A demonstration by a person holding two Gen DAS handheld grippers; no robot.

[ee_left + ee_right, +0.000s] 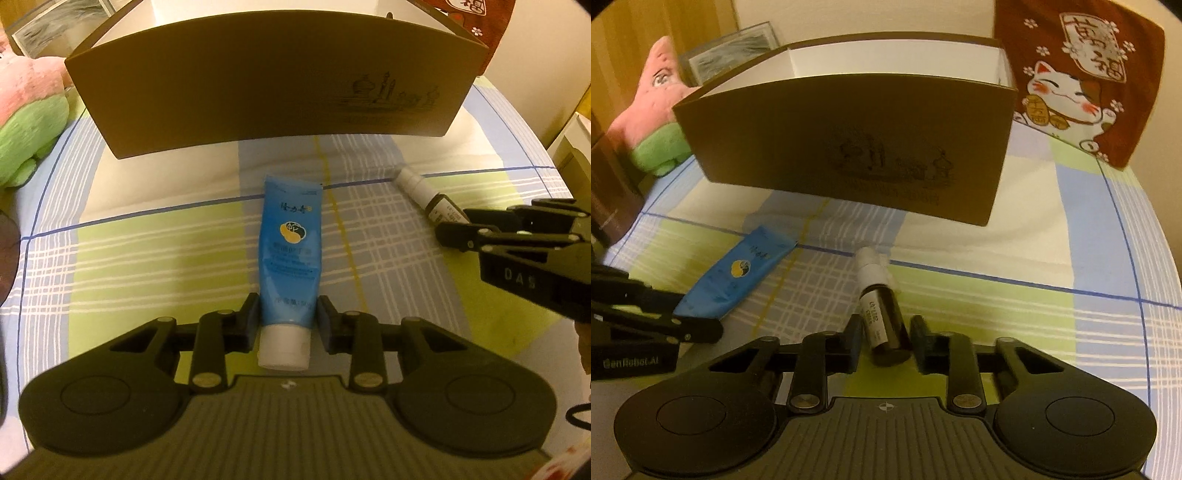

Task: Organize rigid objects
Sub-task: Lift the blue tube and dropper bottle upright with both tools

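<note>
lower centre of the left wrist view: left gripper [287, 317] with jaws narrowed onto the blue tube [290, 243], pads pressing both sides just above its white cap, tube lying flat on the checked cloth [147, 258]. right edge of that view: right gripper [452, 230] reaching in at the small dark bottle [424, 195]. lower centre of the right wrist view: right gripper [886, 339], jaws drawn narrow around the dark bottle's base, left pad touching, right pad very close, contact there unclear. bottle lying on its side, white cap pointing toward the brown box [849, 147]. box open-topped, filling the upper centre of both views. pink and green plush toy [653, 122] at upper left, cat-print cloth [1078, 81] at upper right.
</note>
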